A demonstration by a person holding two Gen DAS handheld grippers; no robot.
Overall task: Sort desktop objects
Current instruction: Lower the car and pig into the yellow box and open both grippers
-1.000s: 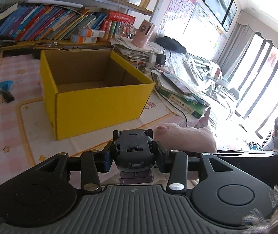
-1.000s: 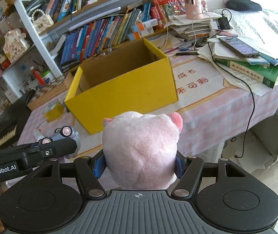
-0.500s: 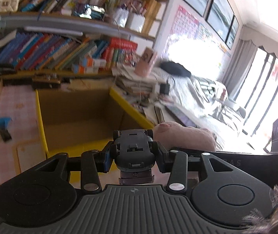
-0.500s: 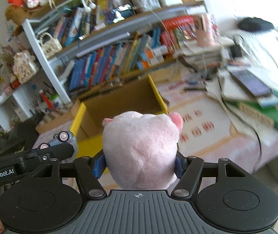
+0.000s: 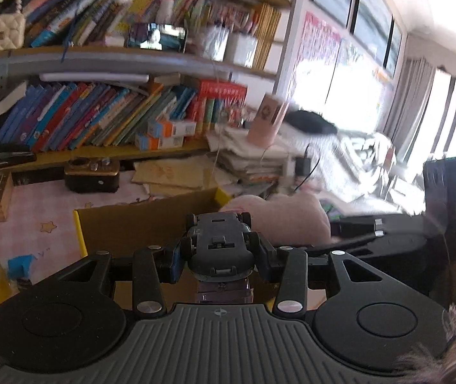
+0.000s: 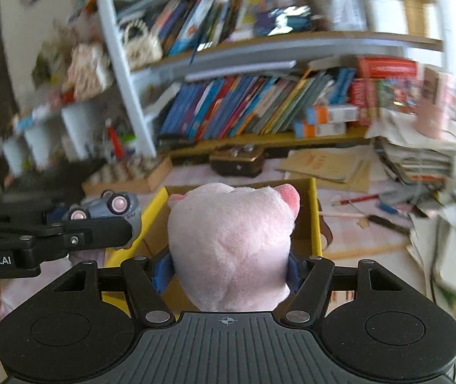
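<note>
Above the near edge of the yellow box, the left gripper is pinching the toy car and the right gripper is clamping the pink plush toy, both items awaiting release, while pencils are lying unsorted on the desk.

The toy car hides most of the yellow box floor in the left wrist view. The pink plush covers the box inside in the right wrist view. The bookshelf is blurred, titles unreadable.
</note>
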